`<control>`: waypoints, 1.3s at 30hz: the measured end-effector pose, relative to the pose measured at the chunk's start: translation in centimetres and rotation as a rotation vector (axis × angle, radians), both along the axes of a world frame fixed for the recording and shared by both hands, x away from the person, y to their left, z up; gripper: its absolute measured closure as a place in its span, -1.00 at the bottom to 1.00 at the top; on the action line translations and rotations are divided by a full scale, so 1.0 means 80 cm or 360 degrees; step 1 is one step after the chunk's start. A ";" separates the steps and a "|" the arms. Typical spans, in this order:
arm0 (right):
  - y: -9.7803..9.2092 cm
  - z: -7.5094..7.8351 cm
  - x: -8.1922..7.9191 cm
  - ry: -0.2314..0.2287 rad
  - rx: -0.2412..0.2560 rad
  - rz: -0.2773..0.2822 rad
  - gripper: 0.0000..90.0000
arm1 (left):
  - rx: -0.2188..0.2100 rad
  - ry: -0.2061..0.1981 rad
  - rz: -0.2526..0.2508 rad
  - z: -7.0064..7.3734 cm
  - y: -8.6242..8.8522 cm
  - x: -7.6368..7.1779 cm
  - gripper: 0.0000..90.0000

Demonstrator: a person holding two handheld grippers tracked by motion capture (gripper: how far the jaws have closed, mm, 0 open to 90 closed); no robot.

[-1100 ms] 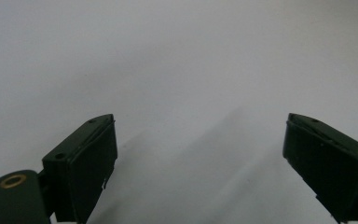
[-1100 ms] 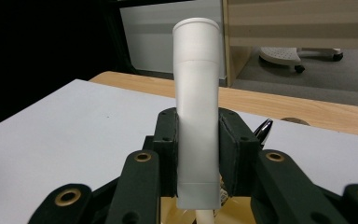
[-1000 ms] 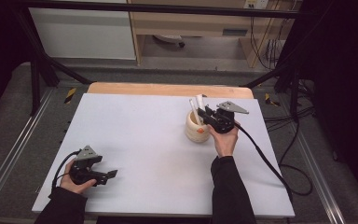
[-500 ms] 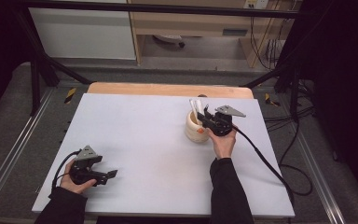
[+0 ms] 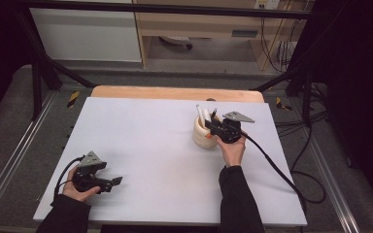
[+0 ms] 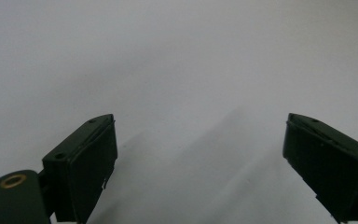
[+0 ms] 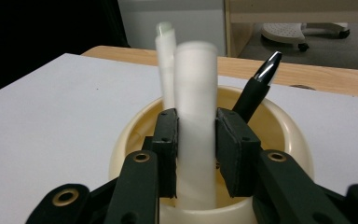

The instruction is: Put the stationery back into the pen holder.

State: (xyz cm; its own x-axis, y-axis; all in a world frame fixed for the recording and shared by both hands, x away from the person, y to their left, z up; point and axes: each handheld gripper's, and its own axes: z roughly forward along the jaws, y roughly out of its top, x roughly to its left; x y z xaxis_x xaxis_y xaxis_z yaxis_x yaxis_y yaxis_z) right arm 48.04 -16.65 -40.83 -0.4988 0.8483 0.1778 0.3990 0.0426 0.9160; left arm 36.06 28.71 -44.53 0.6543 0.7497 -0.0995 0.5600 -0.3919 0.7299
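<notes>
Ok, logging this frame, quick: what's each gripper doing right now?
Left gripper: open, nothing between its jaws, low over the white table.
Right gripper: shut on the white marker standing in the cream cup.

The high view looks forward and down over the whole table. The left gripper view sits close above bare tabletop at 8 o'clock. The right gripper view faces 12 o'clock, close on the cup, shared with the high view.
</notes>
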 end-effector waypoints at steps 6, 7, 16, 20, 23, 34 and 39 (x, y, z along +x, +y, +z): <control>-0.004 0.008 -0.004 -0.0025 0.0002 0.0002 0.57 | 0.0001 0.0000 0.0000 0.000 0.000 0.000 -0.78; -0.005 0.010 -0.005 -0.0032 -0.0007 0.0006 0.57 | 0.0002 -0.0001 -0.0001 0.000 0.000 0.000 -0.78; -0.020 0.035 -0.022 -0.0013 0.0000 0.0053 0.32 | 0.0010 0.0005 -0.0002 -0.001 0.000 0.000 -0.78; -0.025 0.045 -0.030 0.0041 -0.0005 0.0092 -0.02 | 0.0010 0.0007 0.0000 -0.001 -0.001 0.000 -0.78; -0.028 0.051 -0.037 0.0077 -0.0020 0.0118 -0.27 | 0.0005 0.0008 0.0006 -0.001 -0.001 0.000 -0.78; -0.039 0.056 -0.057 0.0224 -0.0098 0.0247 -0.85 | 0.0020 0.0012 0.0000 -0.002 -0.002 0.001 -0.78; -0.045 0.047 -0.072 0.0231 -0.0112 0.0239 -0.93 | 0.0017 0.0015 0.0004 -0.003 -0.003 0.000 -0.79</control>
State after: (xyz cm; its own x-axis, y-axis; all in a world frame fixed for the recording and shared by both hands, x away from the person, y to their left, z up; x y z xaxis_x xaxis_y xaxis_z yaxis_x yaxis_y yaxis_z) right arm 42.28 -20.25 -37.07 -0.5939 0.7792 0.2002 0.5109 0.1731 0.8420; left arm 36.08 28.46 -44.75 0.6517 0.7522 -0.0977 0.5678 -0.3983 0.7204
